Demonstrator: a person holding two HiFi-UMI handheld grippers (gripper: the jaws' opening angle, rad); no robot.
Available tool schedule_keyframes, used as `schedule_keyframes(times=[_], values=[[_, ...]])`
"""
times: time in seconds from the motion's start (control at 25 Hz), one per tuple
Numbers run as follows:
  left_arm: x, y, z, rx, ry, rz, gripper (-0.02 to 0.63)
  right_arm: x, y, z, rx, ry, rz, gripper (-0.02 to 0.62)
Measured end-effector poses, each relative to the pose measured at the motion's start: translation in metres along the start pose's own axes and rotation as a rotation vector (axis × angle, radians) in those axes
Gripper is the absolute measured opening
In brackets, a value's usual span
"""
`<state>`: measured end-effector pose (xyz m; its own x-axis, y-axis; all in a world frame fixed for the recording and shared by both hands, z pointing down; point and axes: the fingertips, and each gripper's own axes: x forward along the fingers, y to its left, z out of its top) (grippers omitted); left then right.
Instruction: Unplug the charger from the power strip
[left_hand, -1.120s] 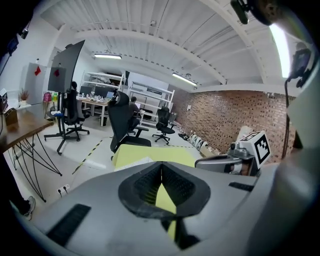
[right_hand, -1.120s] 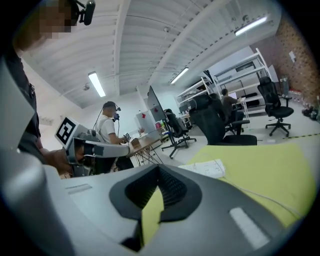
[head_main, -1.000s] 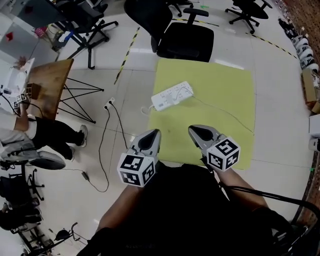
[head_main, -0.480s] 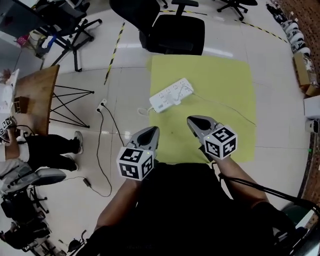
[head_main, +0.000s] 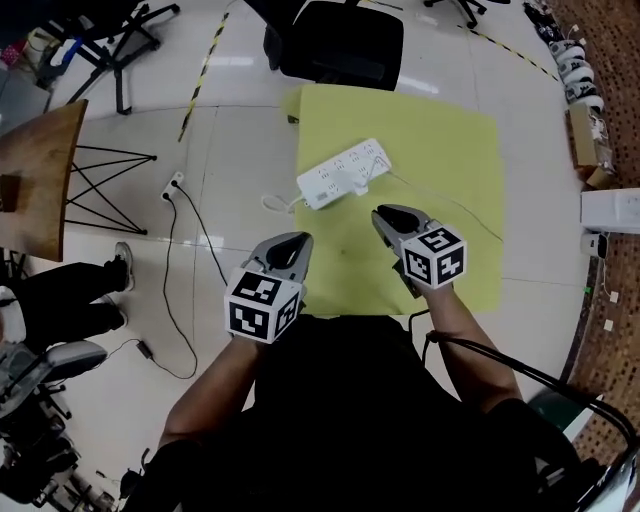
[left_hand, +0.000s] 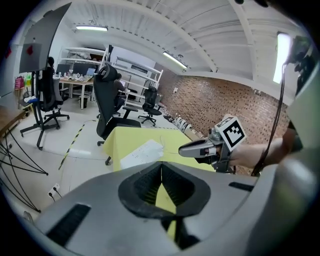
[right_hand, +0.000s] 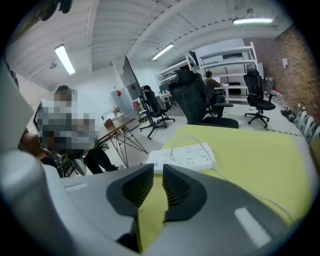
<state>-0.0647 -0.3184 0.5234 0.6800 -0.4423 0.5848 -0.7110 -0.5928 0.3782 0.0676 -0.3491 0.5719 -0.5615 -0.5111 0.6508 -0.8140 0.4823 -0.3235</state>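
A white power strip (head_main: 343, 172) lies on a yellow mat (head_main: 440, 140) on the floor, and also shows ahead in both gripper views (left_hand: 141, 153) (right_hand: 185, 156). A thin white cable (head_main: 440, 205) leaves its top and trails right across the mat; the plug itself is too small to make out. My left gripper (head_main: 303, 241) hovers short of the strip, jaws shut and empty (left_hand: 161, 167). My right gripper (head_main: 379, 213) hangs just right of the strip. Its jaws (right_hand: 160, 170) have just been opening and stand a narrow gap apart with nothing between them.
A black office chair (head_main: 345, 40) stands at the mat's far edge. Left of the mat are a floor socket with black cables (head_main: 172, 185), a wooden table on wire legs (head_main: 35, 170) and a person's legs (head_main: 60, 305). Boxes (head_main: 610, 210) line the right wall.
Both grippers have moved forward and down toward the power strip, the right one ending closest to it. The strip and its cable have not moved.
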Motion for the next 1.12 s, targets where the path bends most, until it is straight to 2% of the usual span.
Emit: schedule_keyframes(times=[0.32,0.56,0.68,1.12], values=[[-0.006,0.013,-0.017,-0.037,0.015,-0.030,0.008,0.036,-0.018,-0.006,-0.039,0.092,-0.064,0.102],[-0.004,0.008,-0.033,-0.005,0.050,-0.066,0.008,0.054,-0.027,-0.004,-0.083,0.139,-0.096,0.147],[-0.003,0.007,-0.033,-0.017,0.042,-0.074,0.007,0.061,-0.028,-0.004,-0.116,0.160,-0.107,0.166],[-0.016,0.032,-0.032,-0.068,0.008,-0.012,0.008,0.085,-0.035,-0.003,-0.148,0.182,-0.125,0.173]])
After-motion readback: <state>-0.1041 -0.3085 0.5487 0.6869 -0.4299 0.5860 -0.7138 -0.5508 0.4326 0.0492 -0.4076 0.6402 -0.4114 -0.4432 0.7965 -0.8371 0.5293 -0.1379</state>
